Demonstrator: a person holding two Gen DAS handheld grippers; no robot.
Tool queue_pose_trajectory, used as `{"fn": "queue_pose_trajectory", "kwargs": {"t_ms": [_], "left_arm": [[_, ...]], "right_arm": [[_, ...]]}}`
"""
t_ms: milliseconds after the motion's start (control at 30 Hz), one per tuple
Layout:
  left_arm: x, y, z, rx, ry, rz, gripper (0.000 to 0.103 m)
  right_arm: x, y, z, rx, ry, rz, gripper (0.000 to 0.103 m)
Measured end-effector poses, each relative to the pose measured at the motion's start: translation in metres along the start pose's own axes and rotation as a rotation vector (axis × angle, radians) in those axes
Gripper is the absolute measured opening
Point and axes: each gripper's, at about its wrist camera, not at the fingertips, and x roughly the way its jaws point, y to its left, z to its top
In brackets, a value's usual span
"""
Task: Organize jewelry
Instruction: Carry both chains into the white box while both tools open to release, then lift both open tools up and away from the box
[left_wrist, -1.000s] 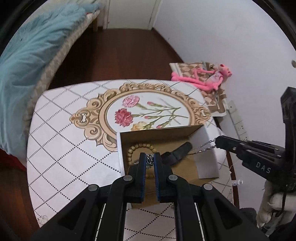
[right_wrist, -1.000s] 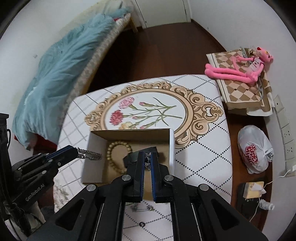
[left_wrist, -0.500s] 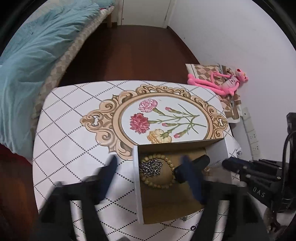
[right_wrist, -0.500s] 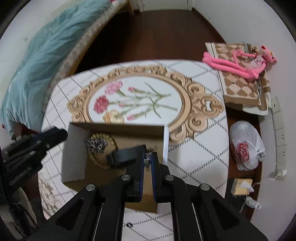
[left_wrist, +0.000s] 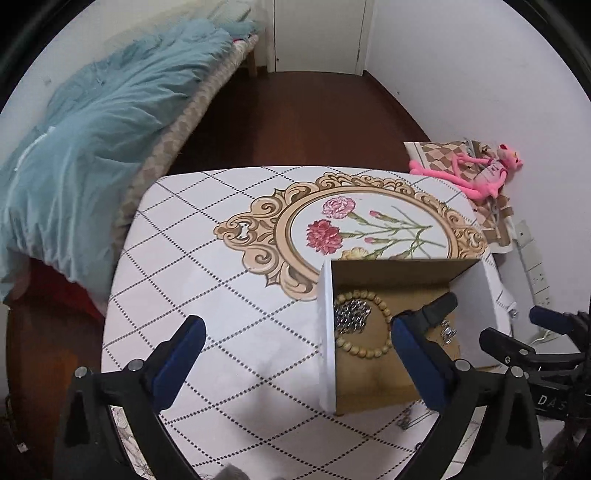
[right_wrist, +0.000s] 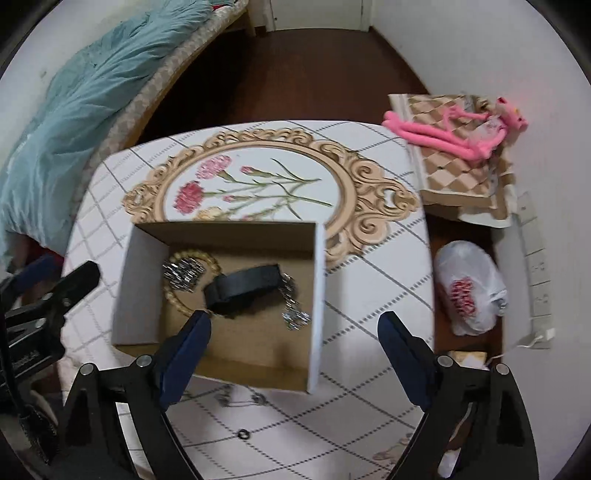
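Both claws stand wide open with nothing between their blue pads: the left claw (left_wrist: 295, 350) hangs over the worktop (left_wrist: 207, 280) with one finger above the bare diamond-patterned cloth and the other over the open cardboard box (left_wrist: 327, 332), and the right claw (right_wrist: 293, 354) straddles the box's near right corner (right_wrist: 314, 295). The jewelry lies inside the box: a ring of pale wooden beads (left_wrist: 369, 352) with a heap of silver chain (left_wrist: 351, 315) resting within it, a black strap (right_wrist: 243, 286) lying across the middle, and a second small silver chain with a pendant (right_wrist: 293, 308) beside the strap's right end. On the cloth just in front of the box lie another thin chain (right_wrist: 240, 398) and a small dark ring (right_wrist: 242, 434). In the left wrist view the other tool's body at the right edge bears white letters reading "DAS" (left_wrist: 550, 400); in the right wrist view the tool at the left edge carries white print too blurred to read in full. Off the worktop to the right, a white plastic bag (right_wrist: 469, 288) with a red printed logo, not legible, sits on the floor, and a pink plush toy (right_wrist: 458, 131) lies on a brown checkered cushion (right_wrist: 454, 173). A bed with a teal blanket (left_wrist: 85, 147) stands to the left.
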Motion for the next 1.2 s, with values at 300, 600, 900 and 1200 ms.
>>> {"fn": "queue_pose_trajectory", "kwargs": {"t_ms": [300, 600, 900, 1200], "left_arm": [[-0.009, -0.006, -0.026, -0.009, 0.001, 0.024, 0.103], [-0.055, -0.011, -0.041, -0.019, -0.086, 0.056, 0.103], [-0.101, -0.010, -0.056, -0.041, -0.152, 0.067, 0.103], [-0.116, -0.009, -0.068, -0.029, -0.156, 0.052, 0.103]], "right_arm": [[-0.005, 0.001, -0.029, 0.004, -0.043, -0.050, 0.099], [-0.044, 0.004, -0.048, 0.008, -0.145, -0.075, 0.099], [-0.100, 0.007, -0.072, 0.013, -0.268, -0.089, 0.099], [-0.124, 0.005, -0.094, 0.054, -0.293, -0.039, 0.099]]}}
